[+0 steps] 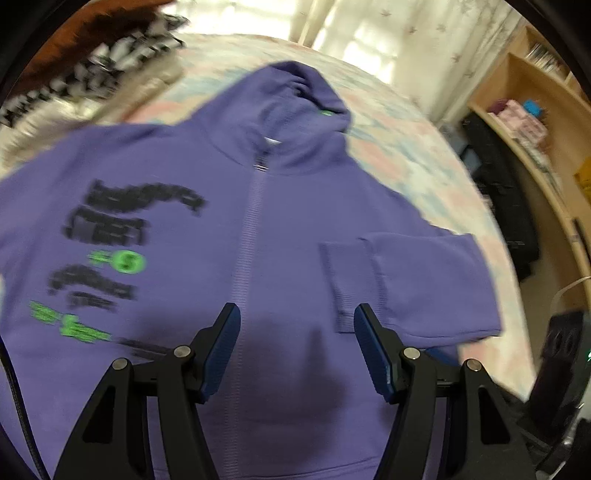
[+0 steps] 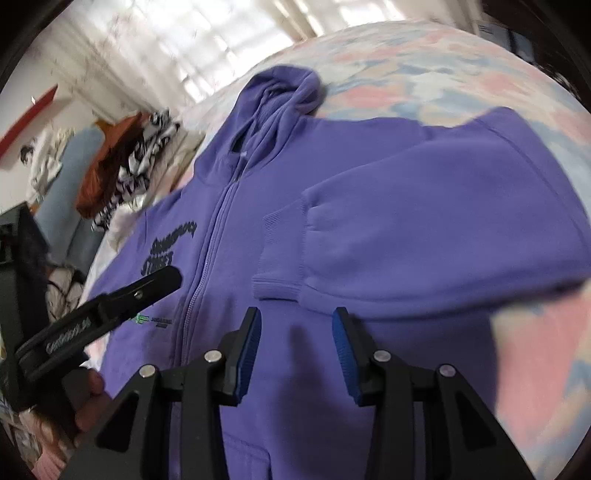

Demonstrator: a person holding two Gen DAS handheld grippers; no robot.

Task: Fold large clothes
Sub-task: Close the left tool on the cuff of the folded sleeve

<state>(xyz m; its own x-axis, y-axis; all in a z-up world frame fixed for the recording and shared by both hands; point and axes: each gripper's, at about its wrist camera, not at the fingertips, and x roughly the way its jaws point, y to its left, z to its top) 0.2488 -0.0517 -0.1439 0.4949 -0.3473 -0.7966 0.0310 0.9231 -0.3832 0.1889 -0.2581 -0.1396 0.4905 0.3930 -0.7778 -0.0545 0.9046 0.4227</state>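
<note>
Purple hoodie (image 1: 280,221) flat on bed (image 1: 417,166), zipped, front up; one sleeve (image 2: 424,229) already folded across chest. Left tool (image 1: 295,347) and right tool (image 2: 295,347) both parted, holding nothing. Next: pinch other sleeve near cuff, lay across chest, smooth wrinkles

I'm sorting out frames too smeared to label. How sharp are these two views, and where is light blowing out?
Left wrist view: the purple zip-up hoodie is motion-smeared, its black and green print unreadable, while the left tongs stay crisp; the sunlit curtain is overexposed. Right wrist view: milder blur, the window blown out, and fisheye bulges the pastel patterned bedspread.
</note>
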